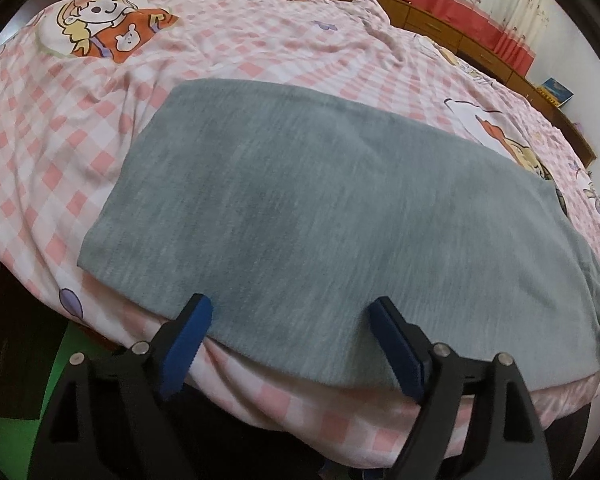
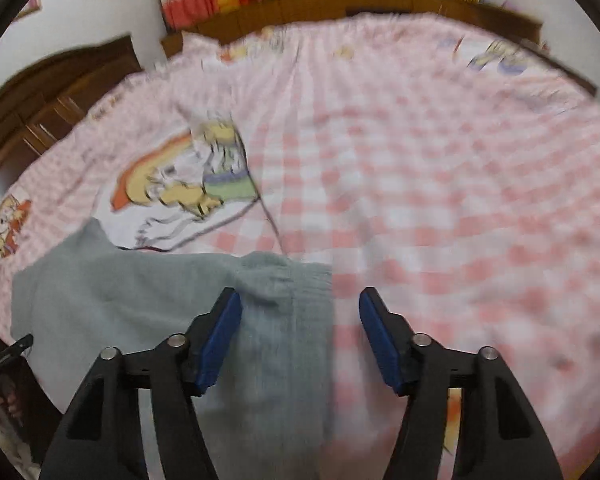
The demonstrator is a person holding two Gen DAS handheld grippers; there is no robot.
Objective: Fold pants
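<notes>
The grey pants (image 1: 308, 216) lie flat on the pink checked bedsheet (image 1: 60, 152), close to the near edge of the bed. In the left wrist view they form a smooth, roughly rectangular slab with tidy edges, which suggests at least one fold is already made. The gathered waistband (image 2: 288, 280) shows in the right wrist view at the right end of the cloth, a little bunched. How many layers lie stacked cannot be told. One more fold, bringing one end over the other, probably remains, along with some smoothing.

The left gripper (image 1: 290, 312) has its jaws wide apart and holds nothing. The near edge of the pants runs between its two blue pads (image 1: 188, 344), with the left pad just at the cloth's edge.

The right gripper (image 2: 300, 308) also stands open and empty. The waistband end of the pants lies between its jaws, close to the left one, while bare sheet lies by the right one. This view is blurred, so whether either pad touches cloth cannot be told.
</notes>
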